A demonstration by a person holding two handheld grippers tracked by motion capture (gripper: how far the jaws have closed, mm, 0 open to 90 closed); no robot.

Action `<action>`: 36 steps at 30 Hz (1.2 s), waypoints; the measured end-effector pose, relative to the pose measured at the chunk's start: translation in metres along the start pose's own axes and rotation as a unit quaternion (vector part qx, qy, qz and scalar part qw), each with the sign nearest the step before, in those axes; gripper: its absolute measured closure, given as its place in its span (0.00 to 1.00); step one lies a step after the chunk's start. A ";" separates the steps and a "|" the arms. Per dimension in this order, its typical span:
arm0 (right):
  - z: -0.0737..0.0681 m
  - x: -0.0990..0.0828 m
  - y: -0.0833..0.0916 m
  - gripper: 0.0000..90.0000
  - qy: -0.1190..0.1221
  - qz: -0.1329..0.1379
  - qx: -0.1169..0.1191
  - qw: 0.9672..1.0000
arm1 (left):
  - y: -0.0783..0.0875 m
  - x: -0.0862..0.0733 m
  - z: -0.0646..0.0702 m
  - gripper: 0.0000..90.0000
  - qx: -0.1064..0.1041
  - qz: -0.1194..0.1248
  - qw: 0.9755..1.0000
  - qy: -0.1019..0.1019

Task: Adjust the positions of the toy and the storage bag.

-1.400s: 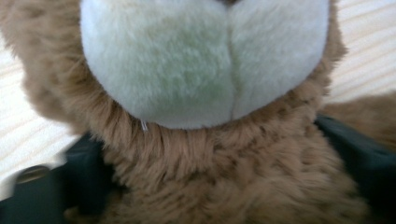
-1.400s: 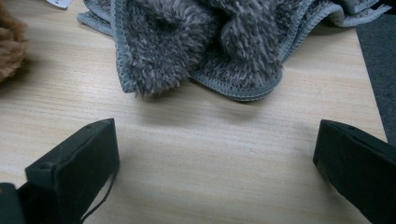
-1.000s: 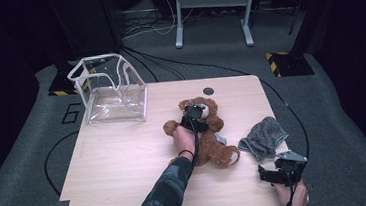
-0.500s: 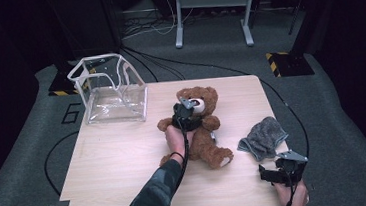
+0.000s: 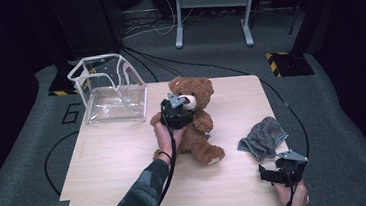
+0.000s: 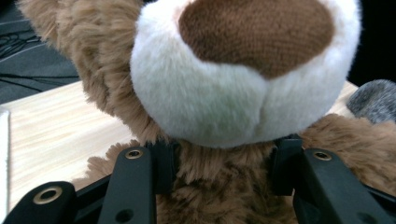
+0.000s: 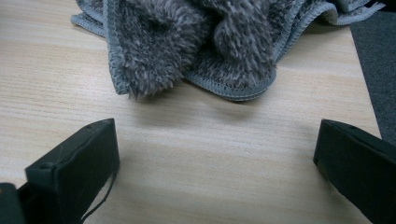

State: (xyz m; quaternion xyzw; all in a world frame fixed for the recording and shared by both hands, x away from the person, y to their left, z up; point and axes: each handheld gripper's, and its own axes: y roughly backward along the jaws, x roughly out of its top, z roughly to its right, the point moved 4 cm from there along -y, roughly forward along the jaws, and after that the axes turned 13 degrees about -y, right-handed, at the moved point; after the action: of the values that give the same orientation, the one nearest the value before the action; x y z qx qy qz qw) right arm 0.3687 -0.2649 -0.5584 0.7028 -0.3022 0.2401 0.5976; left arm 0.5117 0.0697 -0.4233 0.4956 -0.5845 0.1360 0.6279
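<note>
Clamping the fuzzy brown teddy bear [image 6: 210,196], the left gripper [image 6: 224,168] pinches its plush neck.

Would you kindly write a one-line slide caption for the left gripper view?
Left tool clamped on the neck of a brown plush teddy bear above the light wooden table.

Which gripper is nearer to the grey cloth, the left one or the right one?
The right. The right gripper sits just in front of the grey cloth, fingers apart, not touching. The left gripper is clamped on the teddy bear, farther left.
</note>
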 end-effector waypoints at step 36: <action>0.000 0.000 0.000 0.00 -0.001 0.001 -0.003 1.000 | 0.118 -0.024 -0.092 0.61 0.022 -0.018 0.999 0.016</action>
State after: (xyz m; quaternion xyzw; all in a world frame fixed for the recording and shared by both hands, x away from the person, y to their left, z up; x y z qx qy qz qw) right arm 0.3684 -0.2653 -0.5585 0.7013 -0.3040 0.2387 0.5990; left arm 0.4719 0.2069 -0.3735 0.5175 -0.5624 0.1458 0.6282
